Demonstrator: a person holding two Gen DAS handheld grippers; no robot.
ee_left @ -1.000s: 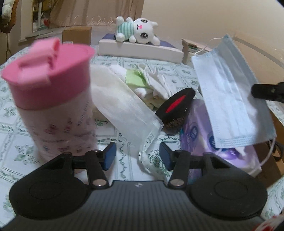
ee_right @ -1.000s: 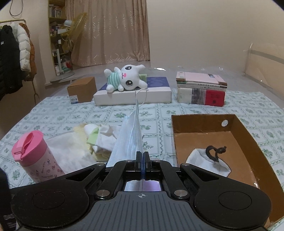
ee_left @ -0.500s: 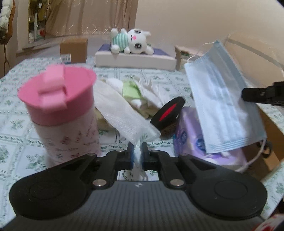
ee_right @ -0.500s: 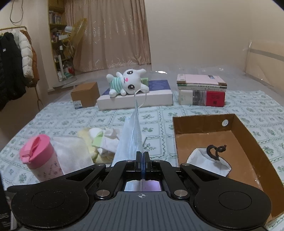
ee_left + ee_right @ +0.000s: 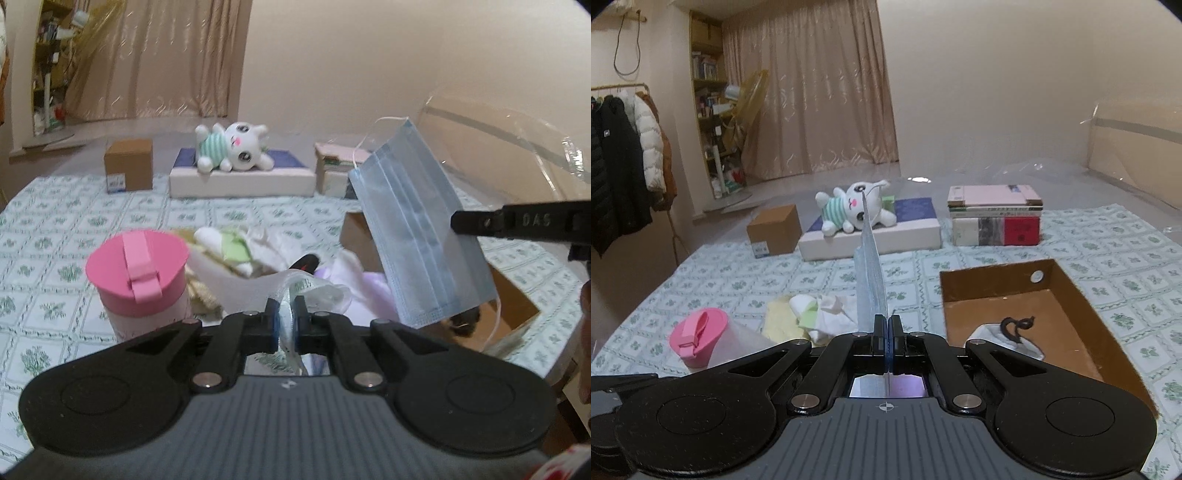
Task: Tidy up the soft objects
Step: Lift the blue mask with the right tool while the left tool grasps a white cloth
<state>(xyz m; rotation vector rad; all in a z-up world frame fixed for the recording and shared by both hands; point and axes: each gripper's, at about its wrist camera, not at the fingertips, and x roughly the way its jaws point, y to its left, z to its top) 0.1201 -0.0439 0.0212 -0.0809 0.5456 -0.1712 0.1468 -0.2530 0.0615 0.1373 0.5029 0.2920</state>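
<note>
My right gripper is shut on a blue face mask, held edge-on in the air; the mask also shows in the left wrist view, hanging over the open cardboard box. My left gripper is shut on a white mesh pouch and lifts its end above the table. A pile of soft white and green cloths lies behind it. A white pouch with a black loop lies in the box.
A pink-lidded cup stands left of the pile. A purple tissue pack lies by the box. At the back are a plush rabbit on a flat white box, a small carton and stacked books.
My left gripper closed on the white mesh pouch and has lifted it, rising and pulling back. My right gripper has risen with the blue mask still clamped.
</note>
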